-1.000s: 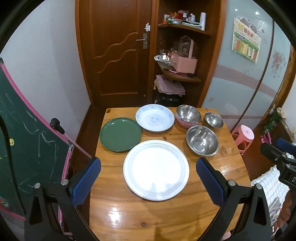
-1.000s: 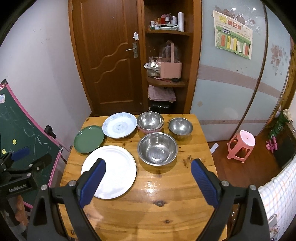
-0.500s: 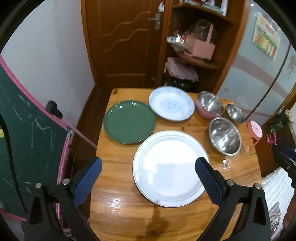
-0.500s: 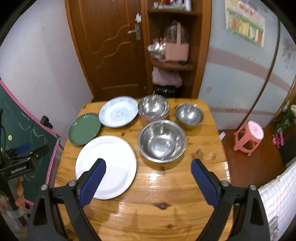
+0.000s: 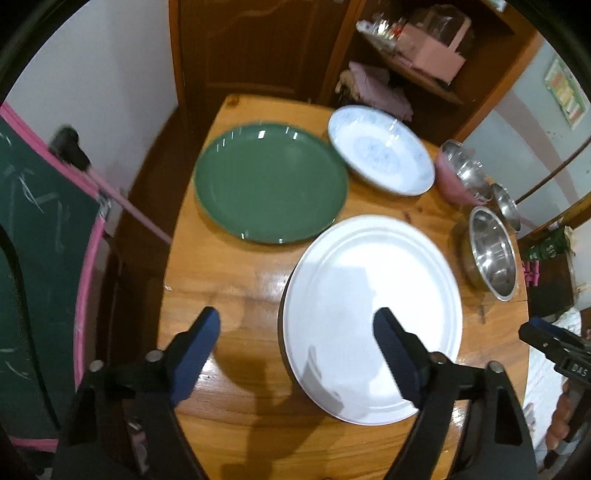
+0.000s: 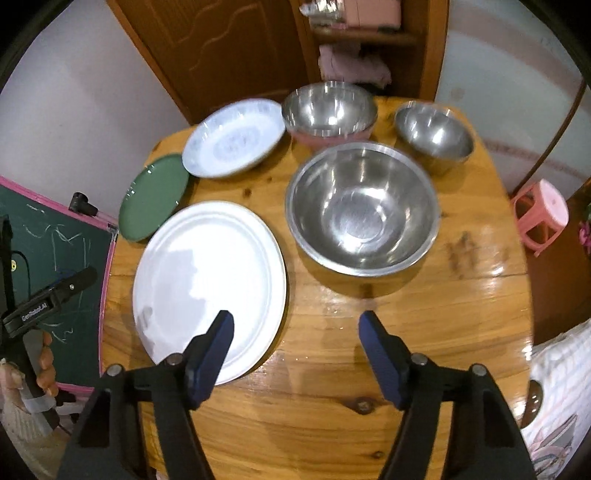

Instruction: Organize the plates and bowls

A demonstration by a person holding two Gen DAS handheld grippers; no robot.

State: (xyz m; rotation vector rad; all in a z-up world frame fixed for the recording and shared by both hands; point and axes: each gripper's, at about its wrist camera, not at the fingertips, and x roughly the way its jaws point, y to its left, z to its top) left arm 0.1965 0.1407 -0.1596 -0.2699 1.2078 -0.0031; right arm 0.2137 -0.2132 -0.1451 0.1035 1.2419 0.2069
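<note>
From my left camera, the small steel bowl [image 5: 506,201] shows only as a thin edge-on sliver behind the big steel bowl [image 5: 491,253], so I cannot see inside it. The pink bowl [image 5: 456,181] is partly covered by the steel bowl nested in it. The far rims of the green plate [image 5: 271,188] and the patterned plate [image 5: 380,149] smear with motion blur. The lettering on the wall poster [image 5: 565,94] is too small for me to read.

From my right camera, the green plate [image 6: 155,197] is tucked partly under the patterned plate [image 6: 232,138]. The shelf [image 6: 364,35] is cut off by the top edge, and the hand [image 6: 46,363] by the left edge.
</note>
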